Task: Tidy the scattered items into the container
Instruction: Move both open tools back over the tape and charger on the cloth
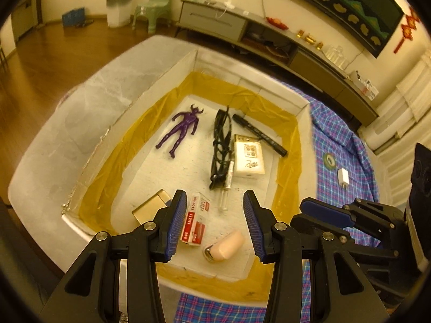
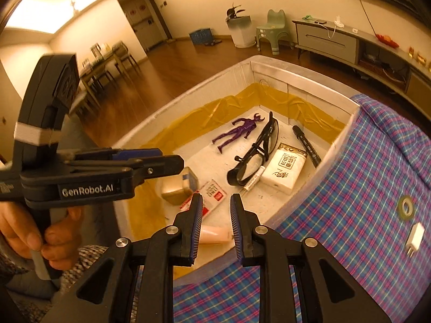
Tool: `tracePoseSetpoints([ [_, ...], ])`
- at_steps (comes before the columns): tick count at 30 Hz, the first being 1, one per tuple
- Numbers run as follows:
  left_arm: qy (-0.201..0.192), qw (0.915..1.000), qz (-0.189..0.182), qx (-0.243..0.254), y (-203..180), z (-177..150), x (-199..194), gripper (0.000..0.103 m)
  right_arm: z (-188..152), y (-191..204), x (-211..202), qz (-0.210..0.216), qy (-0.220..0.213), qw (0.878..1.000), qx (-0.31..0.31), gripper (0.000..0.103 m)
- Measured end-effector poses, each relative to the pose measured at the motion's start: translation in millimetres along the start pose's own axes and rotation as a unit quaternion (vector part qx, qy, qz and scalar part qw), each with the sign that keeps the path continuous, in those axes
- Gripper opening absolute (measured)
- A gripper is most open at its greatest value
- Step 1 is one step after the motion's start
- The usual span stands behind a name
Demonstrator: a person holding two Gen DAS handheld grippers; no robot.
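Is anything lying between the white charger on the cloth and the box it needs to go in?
Only the roll of tape lies on the checked cloth between the white charger and the box; its low side wall must be cleared.

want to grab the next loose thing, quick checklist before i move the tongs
1. Left tongs empty and open: ok.
2. Right tongs empty, jaws apart: ok.
3. Items left outside the box: not ok, white charger and tape ring lie on the plaid cloth.
4. Charger free of clutter for a grasp: ok, nothing touches it.
5. Free floor space in the box for a drop: ok, bare patch beside the purple figure.
6. Charger's prongs direction for grip: cannot tell.
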State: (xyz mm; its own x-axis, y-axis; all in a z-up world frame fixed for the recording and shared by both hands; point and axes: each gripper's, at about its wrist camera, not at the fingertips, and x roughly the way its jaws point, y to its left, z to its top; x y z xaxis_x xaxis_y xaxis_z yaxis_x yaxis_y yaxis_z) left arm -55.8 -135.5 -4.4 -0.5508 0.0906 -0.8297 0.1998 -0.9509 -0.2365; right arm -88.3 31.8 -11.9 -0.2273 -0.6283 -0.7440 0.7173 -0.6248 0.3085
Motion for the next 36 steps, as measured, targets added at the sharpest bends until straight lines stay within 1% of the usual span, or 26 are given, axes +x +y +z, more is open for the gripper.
tracePoseSetpoints([
  [2,-0.018,0.9996,-0.001,0.022,-13,-5,-11,0.046,-4,-5,-8,0.01,-0.012,1.0,0.017,0.023],
  [4,-0.033,0.9984,-0.01,0.045,-28,-10,-19,0.047,-9,-10,-18,0.014,-0.024,0.999,0.029,0.023],
  [8,-0.051,0.9946,-0.031,0.085,-59,-20,-27,0.048,-24,-27,-41,0.007,-0.05,0.997,0.052,0.023],
  [10,-0.057,0.9923,-0.039,0.103,-75,-24,-27,0.049,-32,-39,-54,-0.009,-0.065,0.996,0.063,0.023],
  [12,-0.064,0.9888,-0.051,0.125,-95,-30,-26,0.05,-43,-56,-70,-0.034,-0.085,0.992,0.081,0.024],
  [13,-0.065,0.9866,-0.06,0.137,-107,-32,-24,0.051,-47,-65,-76,-0.046,-0.092,0.99,0.091,0.028],
  [14,-0.064,0.985,-0.068,0.145,-117,-34,-22,0.052,-53,-78,-85,-0.066,-0.102,0.987,0.107,0.032],
  [17,-0.053,0.9808,-0.093,0.163,-149,-38,-12,0.052,-65,-115,-102,-0.119,-0.116,0.976,0.142,0.035],
  [20,-0.046,0.9776,-0.106,0.176,-180,-37,3,0.052,-78,-159,-110,-0.179,-0.111,0.962,0.175,0.035],
  [24,-0.043,0.976,-0.107,0.185,-213,-25,30,0.053,-91,-208,-105,-0.223,-0.097,0.949,0.198,0.035],
  [26,-0.041,0.976,-0.103,0.187,-226,-18,46,0.053,-94,-225,-96,-0.233,-0.089,0.947,0.205,0.035],
  [29,-0.036,0.9773,-0.094,0.186,-245,-6,78,0.053,-96,-248,-80,-0.236,-0.078,0.945,0.213,0.035],
  [31,-0.031,0.9797,-0.086,0.179,-252,0,97,0.053,-96,-258,-69,-0.238,-0.069,0.945,0.212,0.035],
  [33,-0.022,0.9825,-0.085,0.164,-260,7,121,0.053,-96,-266,-60,-0.244,-0.06,0.946,0.203,0.036],
  [36,-0.01,0.9852,-0.078,0.153,-269,13,151,0.053,-93,-279,-48,-0.255,-0.051,0.946,0.193,0.038],
])
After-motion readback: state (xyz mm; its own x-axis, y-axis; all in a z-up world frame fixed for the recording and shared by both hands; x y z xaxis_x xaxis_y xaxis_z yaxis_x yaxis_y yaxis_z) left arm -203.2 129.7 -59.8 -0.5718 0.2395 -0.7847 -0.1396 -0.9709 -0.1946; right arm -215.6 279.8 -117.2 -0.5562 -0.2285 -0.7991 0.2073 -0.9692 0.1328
